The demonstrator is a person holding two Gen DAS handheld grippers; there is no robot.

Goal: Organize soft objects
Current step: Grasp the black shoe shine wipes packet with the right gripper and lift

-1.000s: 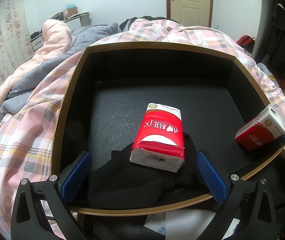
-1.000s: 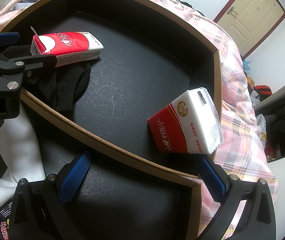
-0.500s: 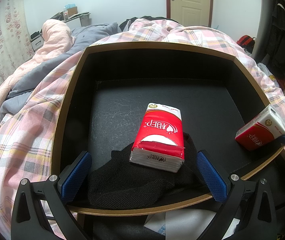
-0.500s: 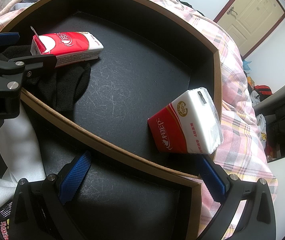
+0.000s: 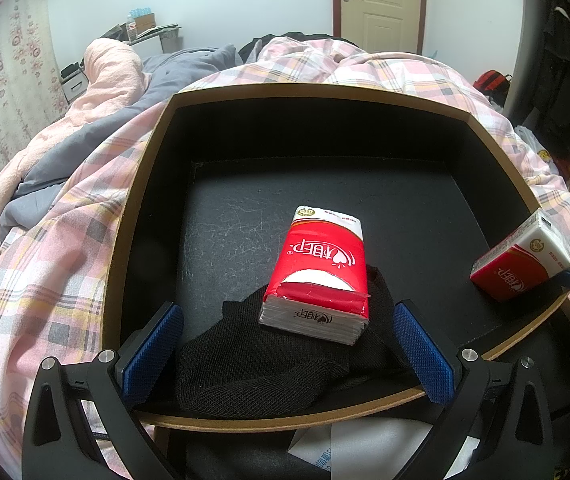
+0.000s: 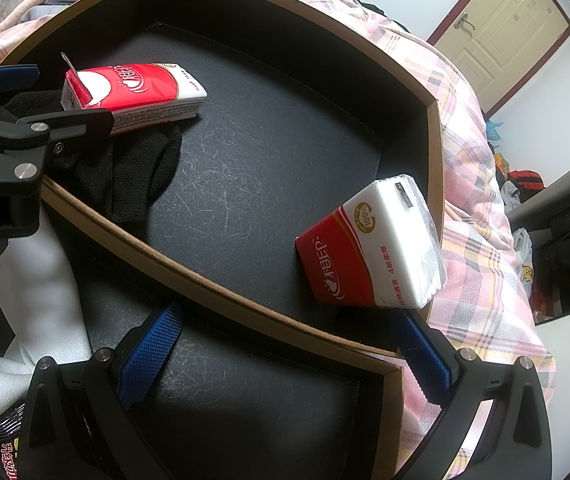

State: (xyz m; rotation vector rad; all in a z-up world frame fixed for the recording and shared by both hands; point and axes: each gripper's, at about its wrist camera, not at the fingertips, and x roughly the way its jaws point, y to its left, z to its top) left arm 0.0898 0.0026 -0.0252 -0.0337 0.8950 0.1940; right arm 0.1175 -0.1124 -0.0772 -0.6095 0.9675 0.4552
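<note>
Tissue packs sit in the far compartment of a black tray (image 5: 147,184) with a brown rim, which lies on a bed covered by a pink plaid quilt (image 5: 57,264). One opened red tissue pack (image 5: 319,276) lies flat near the dividing wall, its near end resting on a black knitted sock (image 5: 261,368) that is crumpled against that wall. In the right wrist view the same opened pack (image 6: 137,92) points away from the left gripper, and the sock (image 6: 133,176) spreads out beneath and beside it.

A second, sealed tissue pack (image 6: 373,248) stands tilted in the tray's right corner, leaning toward the side wall; it also shows at the right edge of the left wrist view (image 5: 521,256).

The left gripper (image 5: 285,352) is spread wide, its blue-padded fingers (image 5: 153,348) on either side of the sock and the opened pack without touching either. The right gripper (image 6: 285,356) is likewise wide open and holds nothing; one finger sits over the near compartment, the other just below the sealed pack, whether touching it I cannot tell.

White cloth (image 6: 37,292) lies in the near compartment, beside a dark printed packet (image 6: 1,448). A cream door (image 5: 377,4) stands in the far wall.
</note>
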